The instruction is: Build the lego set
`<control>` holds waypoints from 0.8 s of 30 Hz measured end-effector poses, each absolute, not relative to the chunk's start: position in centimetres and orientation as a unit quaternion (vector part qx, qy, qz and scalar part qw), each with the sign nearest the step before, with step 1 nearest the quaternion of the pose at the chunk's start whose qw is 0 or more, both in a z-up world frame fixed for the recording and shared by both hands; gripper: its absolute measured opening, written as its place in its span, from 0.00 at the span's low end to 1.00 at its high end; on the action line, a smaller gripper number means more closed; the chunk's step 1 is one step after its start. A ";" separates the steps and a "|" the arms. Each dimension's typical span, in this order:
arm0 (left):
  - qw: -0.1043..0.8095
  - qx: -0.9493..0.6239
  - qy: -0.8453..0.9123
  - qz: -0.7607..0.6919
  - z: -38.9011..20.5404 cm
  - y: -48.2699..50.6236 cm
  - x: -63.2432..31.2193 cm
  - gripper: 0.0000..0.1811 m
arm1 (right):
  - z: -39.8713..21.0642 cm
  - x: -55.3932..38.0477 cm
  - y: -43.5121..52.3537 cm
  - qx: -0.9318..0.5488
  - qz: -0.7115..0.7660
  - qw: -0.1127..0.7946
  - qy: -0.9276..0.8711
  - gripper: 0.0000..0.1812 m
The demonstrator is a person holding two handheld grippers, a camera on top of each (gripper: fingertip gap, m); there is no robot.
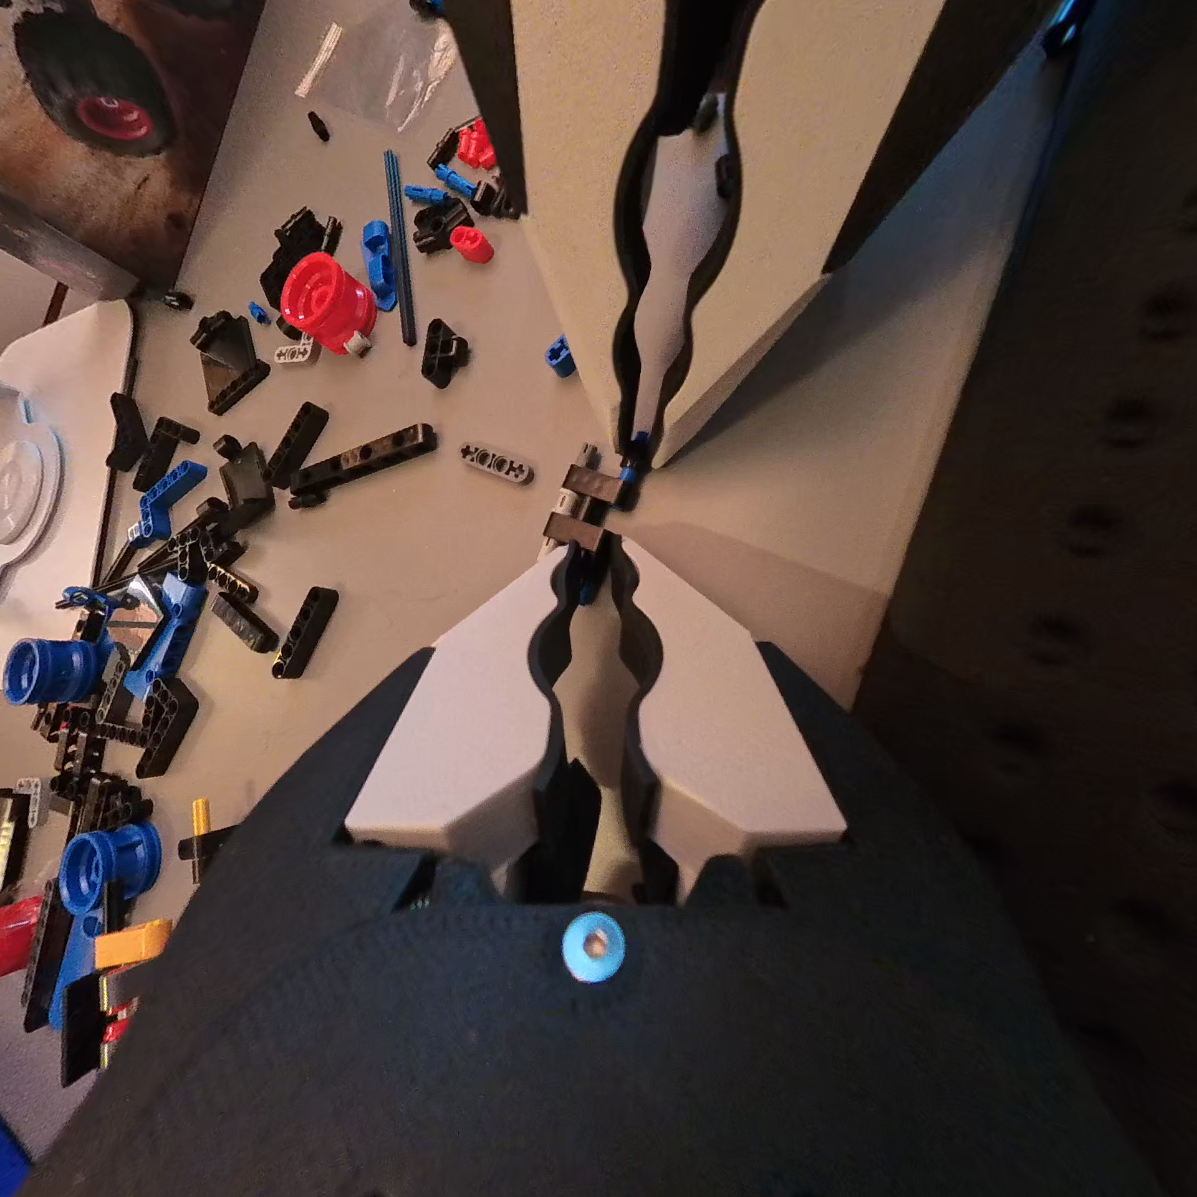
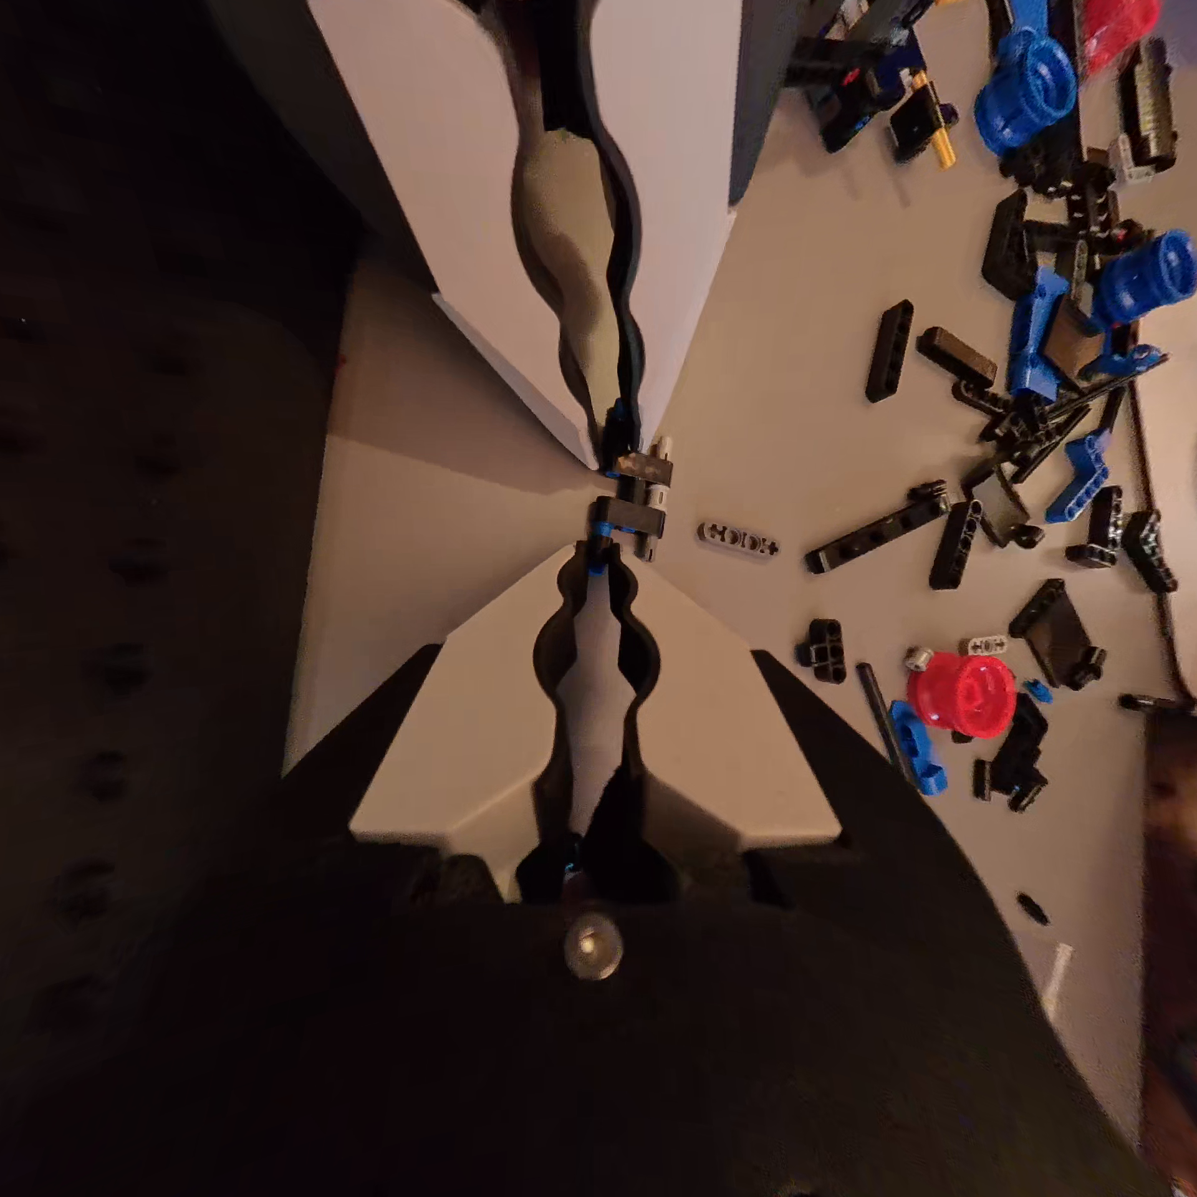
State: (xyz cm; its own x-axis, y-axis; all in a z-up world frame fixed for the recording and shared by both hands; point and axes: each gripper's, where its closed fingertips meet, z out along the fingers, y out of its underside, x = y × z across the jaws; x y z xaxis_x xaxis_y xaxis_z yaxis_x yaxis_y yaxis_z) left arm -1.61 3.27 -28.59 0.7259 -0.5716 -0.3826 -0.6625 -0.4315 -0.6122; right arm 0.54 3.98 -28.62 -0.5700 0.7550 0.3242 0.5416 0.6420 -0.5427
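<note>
A small lego assembly (image 1: 583,505) of two short black beams on a light grey axle with blue pins hangs above the pale table (image 1: 401,557). My left gripper (image 1: 591,573) is shut on its near end, on a blue pin and black piece. My right gripper (image 1: 631,453) comes in from the opposite side and is shut on the other end. In the right wrist view the same assembly (image 2: 638,499) sits between my right gripper (image 2: 599,563) below and my left gripper (image 2: 618,434) above. Both grippers meet tip to tip near the table's edge.
Loose parts lie on the table: a grey thin beam (image 1: 495,463) close to the assembly, a long black beam (image 1: 363,456), a red wheel hub (image 1: 327,301), two blue hubs (image 1: 48,670), several black and blue pieces. A box (image 1: 97,97) and a clear bag (image 1: 388,71) lie farther off. A dark surface (image 1: 1069,648) lies beyond the edge. Both grippers' tips are close together, under 4 cm apart. Left tips and right tips are each some 15 cm from the red wheel hub (image 1: 327,301). It is also in sight in the right wrist view (image 2: 966,683).
</note>
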 end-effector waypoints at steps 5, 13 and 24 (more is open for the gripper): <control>0.392 -0.843 0.365 0.059 -28.6 3.3 -1.6 0.03 | -28.6 0.1 3.8 -0.420 0.237 0.250 -0.840 0.01; 0.391 -0.837 0.382 0.035 -28.5 3.0 -1.2 0.04 | -27.4 1.2 3.9 -0.449 0.274 0.239 -0.817 0.10; 0.439 -0.803 0.396 0.078 -22.7 3.1 -4.9 0.16 | -18.7 -1.4 8.4 -0.459 0.276 0.392 -0.748 0.20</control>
